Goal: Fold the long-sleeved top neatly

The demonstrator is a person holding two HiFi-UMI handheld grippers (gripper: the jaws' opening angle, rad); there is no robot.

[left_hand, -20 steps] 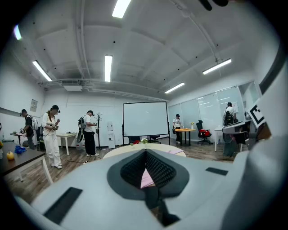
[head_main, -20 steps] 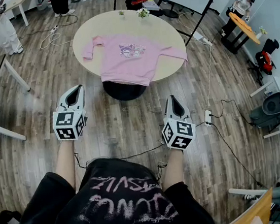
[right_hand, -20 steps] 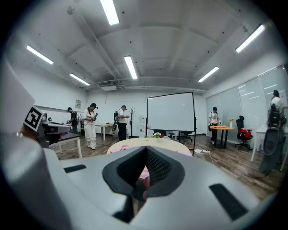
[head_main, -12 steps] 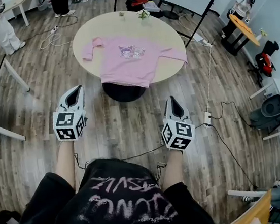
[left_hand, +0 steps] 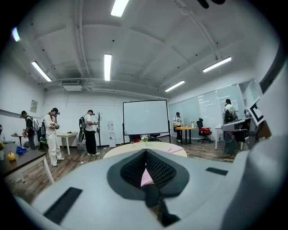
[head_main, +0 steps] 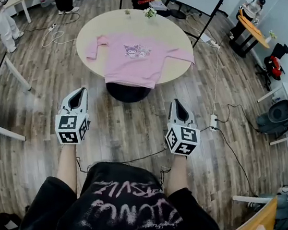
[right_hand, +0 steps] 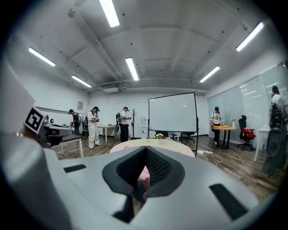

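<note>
Garment: pink long-sleeved top (head_main: 135, 59), spread flat and print-side up on the round table (head_main: 96, 31), both sleeves stretched out sideways.
Overhang: the hem droops over the table's near rim, and the cuff on the person's right reaches the table edge.
Left gripper (head_main: 77, 97): jaws pressed together with nothing between them; it is held roughly level above the wooden floor (head_main: 125, 135), well apart from the table.
Right gripper (head_main: 176, 106): also closed and empty, at about the same height, just as far from the garment.
Done so far: nothing, by the look of it. No sleeve is turned in, no fold shows, and the top lies fully open.
Left to do: the whole job, likely stepping up to the table, opening the jaws, bringing each sleeve across the body, then folding the body over itself.
Step in hand: apparently the approach, since neither tool is within reach of the cloth.
Other things: a small pot of flowers (head_main: 149, 13) at the far rim, clear of the top.
Risk: the hanging hem might drag the garment off if it is pulled towards the person.
</note>
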